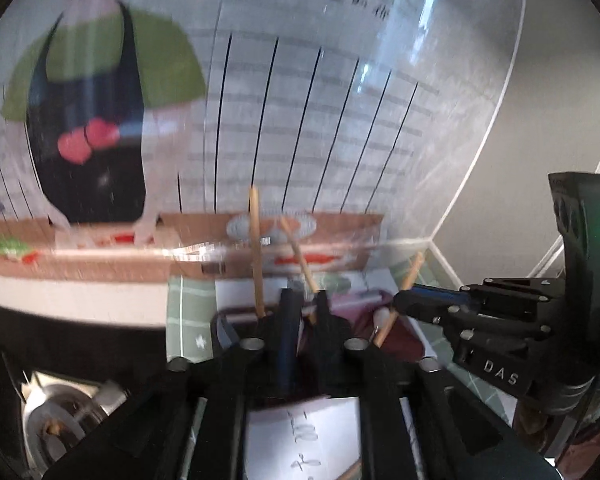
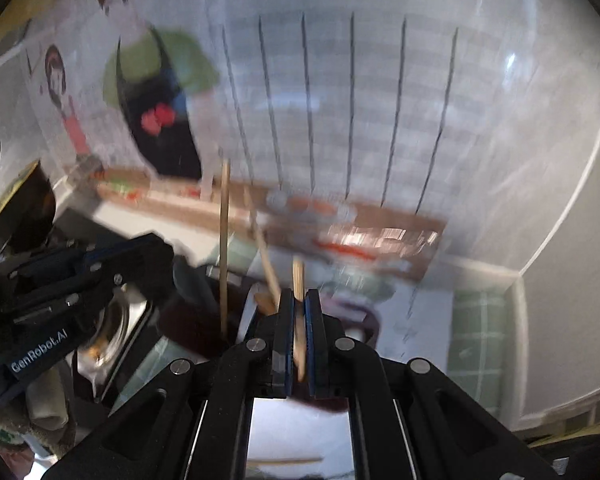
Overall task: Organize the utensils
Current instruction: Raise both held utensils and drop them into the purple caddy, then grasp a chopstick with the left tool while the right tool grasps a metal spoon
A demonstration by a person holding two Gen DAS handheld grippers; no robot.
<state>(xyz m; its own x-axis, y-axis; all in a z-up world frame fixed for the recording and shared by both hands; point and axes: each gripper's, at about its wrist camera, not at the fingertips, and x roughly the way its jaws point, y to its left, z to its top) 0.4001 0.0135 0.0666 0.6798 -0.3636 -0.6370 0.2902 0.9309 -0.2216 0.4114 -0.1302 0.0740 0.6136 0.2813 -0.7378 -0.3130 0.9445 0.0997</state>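
In the right wrist view my right gripper (image 2: 299, 300) is shut on a wooden chopstick (image 2: 299, 272) that sticks up past its pads. The left wrist view shows that gripper (image 1: 400, 300) from the side, with the chopstick (image 1: 410, 276) slanting through it over a dark maroon holder (image 1: 400, 344). My left gripper (image 1: 306, 300) hangs just above the holder, jaws slightly apart and nothing pinched between them. Two more chopsticks stand in the holder, one upright (image 1: 256, 248) and one leaning (image 1: 298, 252). The holder's inside is mostly hidden by the fingers. Both views are blurred.
A steel sink with a drain (image 1: 60, 412) lies at the lower left. A green checked cloth (image 1: 184, 320) and a white paper note (image 1: 300, 440) lie under the holder. Behind it stands a poster with a cartoon cook (image 1: 92, 100) under a clear sheet, close behind.
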